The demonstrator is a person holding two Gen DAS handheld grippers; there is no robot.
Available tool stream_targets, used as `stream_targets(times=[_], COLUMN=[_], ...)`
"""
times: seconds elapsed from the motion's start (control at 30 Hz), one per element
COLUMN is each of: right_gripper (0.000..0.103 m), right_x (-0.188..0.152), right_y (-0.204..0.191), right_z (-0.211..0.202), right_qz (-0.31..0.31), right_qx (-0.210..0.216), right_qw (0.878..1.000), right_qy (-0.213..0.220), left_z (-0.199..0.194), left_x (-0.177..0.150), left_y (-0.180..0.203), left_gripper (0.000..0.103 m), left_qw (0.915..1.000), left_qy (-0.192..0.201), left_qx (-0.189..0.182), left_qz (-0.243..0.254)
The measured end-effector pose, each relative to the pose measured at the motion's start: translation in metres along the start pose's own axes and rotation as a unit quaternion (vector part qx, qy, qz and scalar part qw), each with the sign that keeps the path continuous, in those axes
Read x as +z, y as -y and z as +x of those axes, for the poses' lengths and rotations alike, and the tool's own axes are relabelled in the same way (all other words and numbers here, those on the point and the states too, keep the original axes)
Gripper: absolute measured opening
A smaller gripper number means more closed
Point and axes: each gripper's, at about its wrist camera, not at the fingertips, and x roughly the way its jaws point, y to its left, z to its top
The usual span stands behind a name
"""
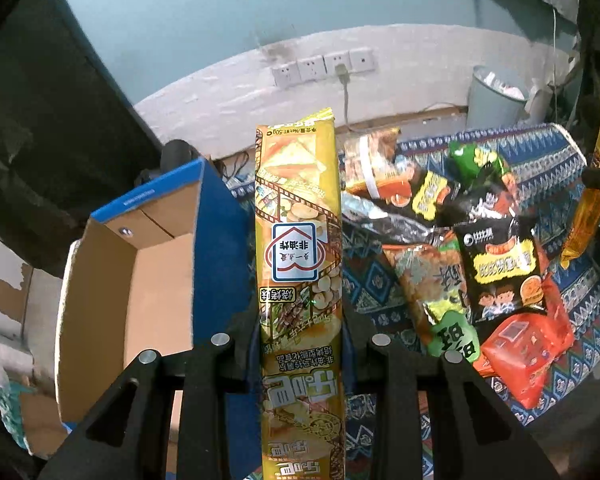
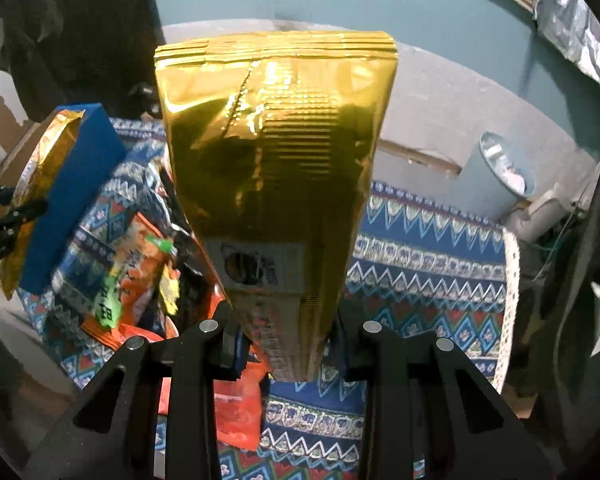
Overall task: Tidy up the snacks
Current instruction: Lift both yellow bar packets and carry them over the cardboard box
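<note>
a tall yellow snack bag (image 1: 299,248) stands upright, pinched between the fingers of the left gripper (image 1: 300,344), just right of an open cardboard box (image 1: 140,280) with blue outer walls. the right gripper (image 2: 286,332) has its fingers clamped on a shiny gold bag (image 2: 276,152), held up above the patterned cloth (image 2: 428,248). a pile of loose snack packets (image 1: 468,248) lies on the cloth beside the box. a grey bin (image 1: 496,96) stands by the wall behind.

Left gripper (image 1: 302,344) and right gripper (image 2: 286,332), matte black angular linkages, 4 silver round pins each
</note>
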Motion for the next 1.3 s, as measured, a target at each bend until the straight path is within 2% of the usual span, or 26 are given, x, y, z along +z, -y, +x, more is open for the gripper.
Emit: stream_targets(times=[0.17, 0.43, 0.63, 1.0, 1.3], right_gripper=[0.031, 0.031, 0.031, 0.031, 0.031], right_x=[0.011, 0.026, 0.037, 0.067, 0.098], right_y=[-0.008, -0.031, -0.052, -0.100, -0.158], right_z=[-0.023, -0.043, -0.047, -0.041, -0.031], right_qz=[-0.001, -0.016, -0.023, -0.050, -0.084], right_qx=[0.012, 0.039, 0.074, 0.126, 0.167], right_qw=[1.000, 0.998, 0.996, 0.989, 0.981], right_qy=[0.028, 0.046, 0.053, 0.053, 0.051], left_z=[-0.017, -0.040, -0.055, -0.058, -0.052], left_x=[0.005, 0.008, 0.006, -0.004, -0.018], left_y=[-0.010, -0.024, -0.043, -0.090, -0.129], left_gripper=[0.032, 0.032, 0.032, 0.032, 0.032], left_qw=[0.9997, 0.9981, 0.9963, 0.9941, 0.9918], left_qy=[0.022, 0.055, 0.077, 0.081, 0.077], left_qx=[0.009, 0.025, 0.036, 0.052, 0.066], left_qz=[0.000, 0.002, -0.011, -0.049, -0.079])
